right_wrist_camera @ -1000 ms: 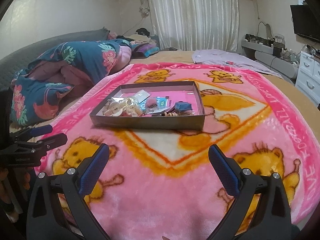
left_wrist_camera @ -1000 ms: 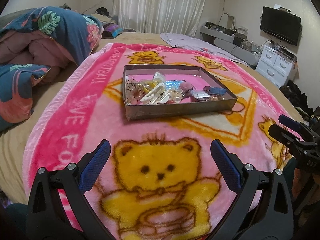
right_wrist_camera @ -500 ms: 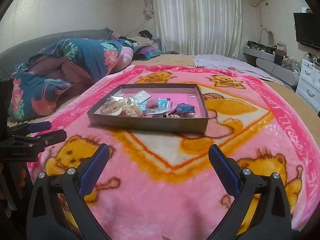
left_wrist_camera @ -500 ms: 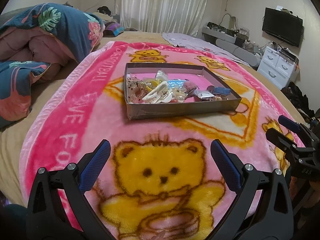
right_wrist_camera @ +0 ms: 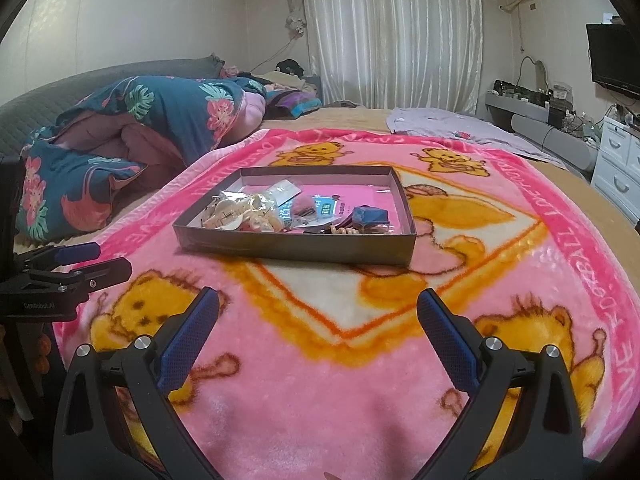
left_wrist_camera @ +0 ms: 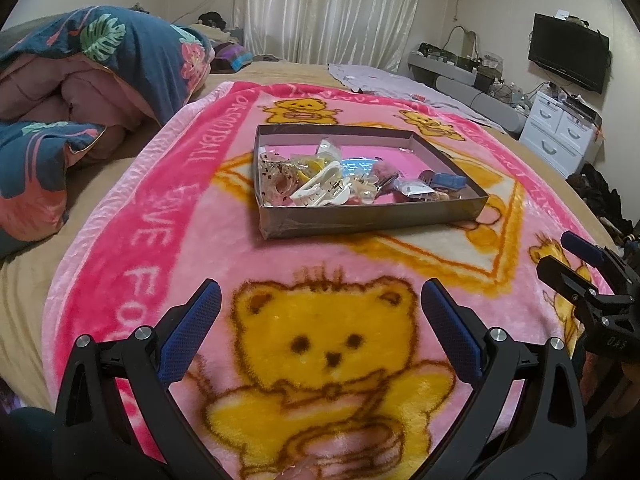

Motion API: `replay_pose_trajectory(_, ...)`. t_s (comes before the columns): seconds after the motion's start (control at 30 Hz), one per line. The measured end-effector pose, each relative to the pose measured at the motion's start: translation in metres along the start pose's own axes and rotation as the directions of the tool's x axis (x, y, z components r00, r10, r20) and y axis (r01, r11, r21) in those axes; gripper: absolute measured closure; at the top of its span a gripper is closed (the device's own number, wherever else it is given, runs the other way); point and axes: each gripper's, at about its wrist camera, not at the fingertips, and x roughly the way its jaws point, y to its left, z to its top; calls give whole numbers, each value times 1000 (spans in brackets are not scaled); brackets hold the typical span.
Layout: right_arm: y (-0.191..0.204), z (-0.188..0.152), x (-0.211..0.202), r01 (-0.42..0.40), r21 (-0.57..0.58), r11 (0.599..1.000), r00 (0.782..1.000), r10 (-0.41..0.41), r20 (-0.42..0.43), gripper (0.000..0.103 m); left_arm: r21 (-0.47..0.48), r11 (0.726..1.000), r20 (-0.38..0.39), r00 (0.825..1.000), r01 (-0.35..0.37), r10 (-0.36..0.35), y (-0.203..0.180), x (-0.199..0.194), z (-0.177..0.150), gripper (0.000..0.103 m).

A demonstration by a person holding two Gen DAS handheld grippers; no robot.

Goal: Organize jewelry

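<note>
Jewelry (left_wrist_camera: 344, 184) sits piled in a shallow grey box (left_wrist_camera: 372, 222), near the middle of a pink teddy-bear blanket (left_wrist_camera: 132, 240) spread on a bed. Pile is mixed: a white hair claw (left_wrist_camera: 320, 192), clear plastic packets (right_wrist_camera: 286, 192), a small blue block (left_wrist_camera: 448, 180), beads at the front edge too small to tell apart. Most pieces are bunched at the near wall of the box; the far half shows bare pink lining.

Around it: a rumpled blue floral duvet (left_wrist_camera: 100, 64) to the left, well apart from the box. A lilac cloth (right_wrist_camera: 452, 128) lies behind the blanket. White curtain (left_wrist_camera: 332, 8) at the back wall, TV (left_wrist_camera: 568, 56) and white drawers (left_wrist_camera: 560, 132) on the right. Only open blanket lies between either gripper and the box.

Left gripper (left_wrist_camera: 320, 320) hangs low over a big yellow bear print, jaws spread wide, blue pads (left_wrist_camera: 200, 328) holding and touching nothing. Right gripper (right_wrist_camera: 318, 320) is likewise wide apart and empty, above the blanket in front of the box's right half. In the left wrist view the right gripper (left_wrist_camera: 572, 260) shows at the far right edge, fingers parted; in the right wrist view the left gripper (right_wrist_camera: 96, 260) shows at the left edge, also parted. Both are near the box, not touching it.
</note>
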Motion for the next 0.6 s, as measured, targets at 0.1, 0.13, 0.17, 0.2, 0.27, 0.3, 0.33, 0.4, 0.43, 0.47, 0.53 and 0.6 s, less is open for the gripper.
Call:
replay_pose_trajectory(0.1,0,0,0,1,-1,1000,1000,-1,-1,4,4,1000,-3,1000,-5,5,0,1,0,9)
replay_pose_trajectory(0.13,0,0,0,2,-1,1000,1000,-2,0,4,2,1000,-3,1000,-2,2,1,1,0,9)
replay_pose_trajectory(0.17,0,0,0,1,-1,1000,1000,-1,0,4,1,1000,-5,1000,2,-2,1,1,0,9)
replay_pose_trajectory(0.2,0,0,0,1,-2,1000,1000,-1,-1,4,1,1000,-5,1000,1,-1,0,1,-1,9)
replay_pose_trajectory(0.27,0,0,0,1,-2,1000,1000,-1,0,4,5,1000,-3,1000,-2,2,0,1,-1,9)
replay_pose_trajectory(0.3,0,0,0,1,-3,1000,1000,-1,-3,4,5,1000,-3,1000,-5,5,0,1,-1,9)
replay_pose_trajectory(0.33,0,0,0,2,-2,1000,1000,-2,-3,4,4,1000,-3,1000,-5,5,0,1,-1,9)
replay_pose_trajectory(0.4,0,0,0,1,-1,1000,1000,-1,1,4,1,1000,-5,1000,-4,4,1,0,-1,9)
replay_pose_trajectory(0.43,0,0,0,3,-2,1000,1000,-3,2,4,1,1000,-4,1000,-5,5,0,0,-1,9)
replay_pose_trajectory(0.47,0,0,0,3,-2,1000,1000,-3,0,4,1,1000,-5,1000,-6,6,0,0,-1,9)
replay_pose_trajectory(0.53,0,0,0,0,0,1000,1000,0,-3,4,0,1000,-4,1000,-6,6,0,0,-1,9)
replay_pose_trajectory(0.6,0,0,0,1,-1,1000,1000,-1,1,4,3,1000,-5,1000,-5,5,0,0,-1,9)
